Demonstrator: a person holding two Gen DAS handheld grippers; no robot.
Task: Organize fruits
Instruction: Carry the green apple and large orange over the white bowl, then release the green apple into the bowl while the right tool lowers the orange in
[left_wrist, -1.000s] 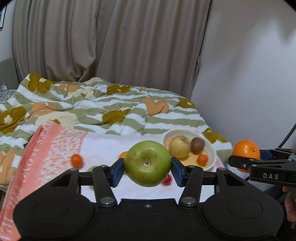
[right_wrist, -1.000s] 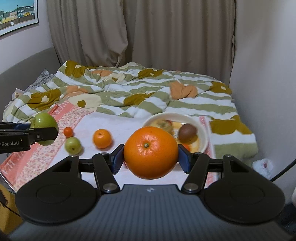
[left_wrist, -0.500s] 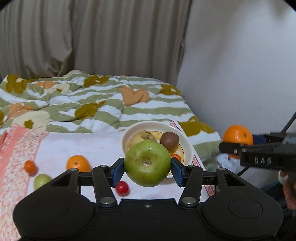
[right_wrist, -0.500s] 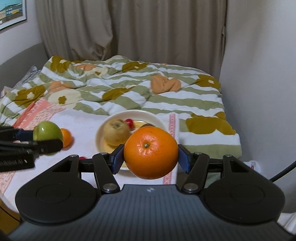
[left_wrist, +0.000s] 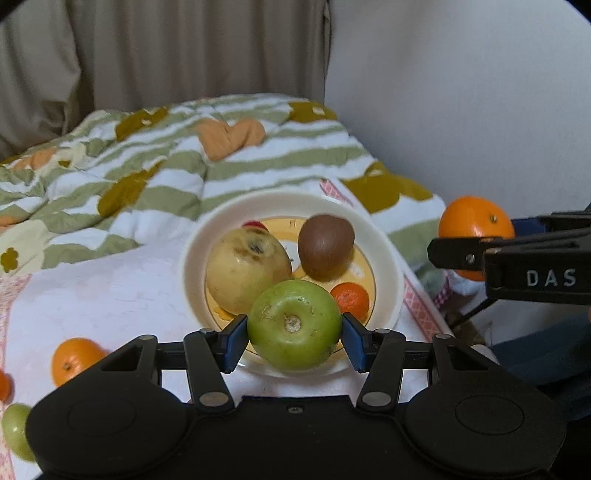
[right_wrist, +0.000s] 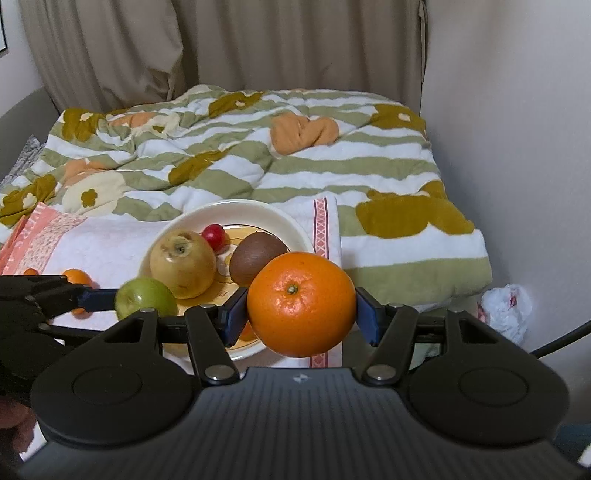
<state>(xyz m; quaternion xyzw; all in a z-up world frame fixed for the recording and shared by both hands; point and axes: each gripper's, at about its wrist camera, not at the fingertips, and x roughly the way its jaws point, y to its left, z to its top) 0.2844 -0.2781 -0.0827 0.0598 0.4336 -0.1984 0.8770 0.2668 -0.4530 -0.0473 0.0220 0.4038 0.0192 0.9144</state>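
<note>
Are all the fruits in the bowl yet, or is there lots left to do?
Partly done. The bowl already holds a yellow apple, a kiwi, a cherry and a small orange. In hand: the left tongs grip a green apple over the bowl, and the right tongs grip a big orange. Left on the cloth: a mandarin and a small green fruit.

The green apple (left_wrist: 294, 325), stem end facing the camera, hangs above the near rim of the cream bowl (left_wrist: 388, 258). The big orange (right_wrist: 301, 303) is up in the air too, at the bowl's right edge. Inside the bowl lie a yellow pear-like fruit (left_wrist: 245, 271), a brown kiwi (left_wrist: 325, 246), a small mandarin (left_wrist: 351, 300) and a red cherry tomato (right_wrist: 213, 236).
</note>
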